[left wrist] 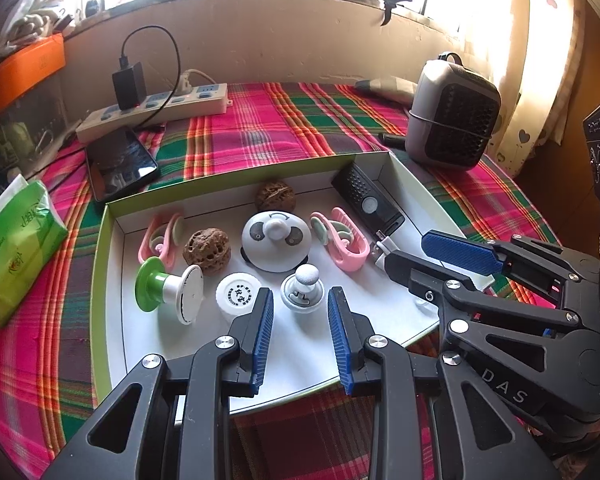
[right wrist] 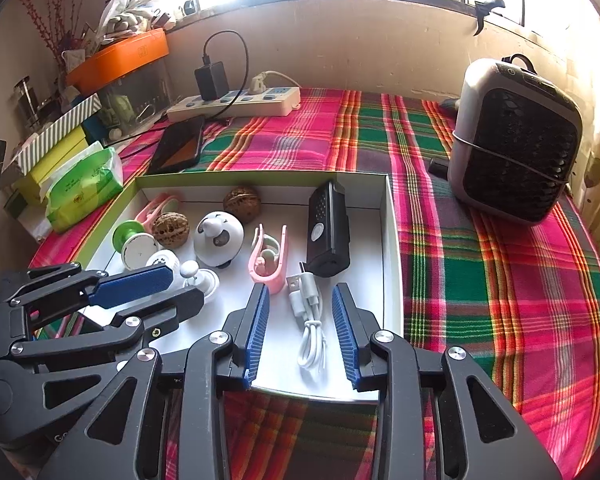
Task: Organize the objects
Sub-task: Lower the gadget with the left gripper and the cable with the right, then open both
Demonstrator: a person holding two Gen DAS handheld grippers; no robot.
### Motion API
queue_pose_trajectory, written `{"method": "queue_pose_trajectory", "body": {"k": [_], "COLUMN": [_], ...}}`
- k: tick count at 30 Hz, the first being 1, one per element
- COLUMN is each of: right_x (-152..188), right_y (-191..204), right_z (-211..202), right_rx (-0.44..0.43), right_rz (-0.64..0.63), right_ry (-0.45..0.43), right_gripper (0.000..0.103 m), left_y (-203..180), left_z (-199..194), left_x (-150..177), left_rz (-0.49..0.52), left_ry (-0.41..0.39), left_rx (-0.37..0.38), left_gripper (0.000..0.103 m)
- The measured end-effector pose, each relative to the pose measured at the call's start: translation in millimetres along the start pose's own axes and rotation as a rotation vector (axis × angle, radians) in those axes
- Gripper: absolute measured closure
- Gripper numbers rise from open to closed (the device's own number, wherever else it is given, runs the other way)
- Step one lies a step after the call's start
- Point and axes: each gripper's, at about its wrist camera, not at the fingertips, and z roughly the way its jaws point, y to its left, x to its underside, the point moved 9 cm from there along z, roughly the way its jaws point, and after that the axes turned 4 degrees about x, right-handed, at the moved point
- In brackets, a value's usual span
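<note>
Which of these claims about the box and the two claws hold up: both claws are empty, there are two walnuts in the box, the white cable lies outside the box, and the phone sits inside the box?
1. Both claws are empty. True: the left gripper and right gripper are open, holding nothing.
2. Two walnuts are in the box. True: one walnut, another.
3. The white cable lies outside the box. False: it lies inside, between the right gripper's fingers.
4. The phone sits inside. False: it rests on the plaid cloth behind the box.
</note>
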Motion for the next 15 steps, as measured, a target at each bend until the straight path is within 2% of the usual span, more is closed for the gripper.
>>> {"method": "queue_pose_trajectory", "body": {"k": [12,15], "right_x": [8.2,12.1], "right_y": [8.6,12.7], "right_z": [-28.6,-38.0], "right_rx": [0.018,0.012], "right_rz": [0.004,0.003], "right_ry": [-0.045,-0.062], "right_gripper": [0.067,0.061], "left_y": [2.7,1.9], "left_z": [-33.0,-42.1], "left_x": [9.6,14.3], "left_rz": [-0.014,-0.006], "left_ry": [-0.059,-0.075], "left_rx": [-0.061,-0.077], "left_gripper": [0.077,0.077]}}
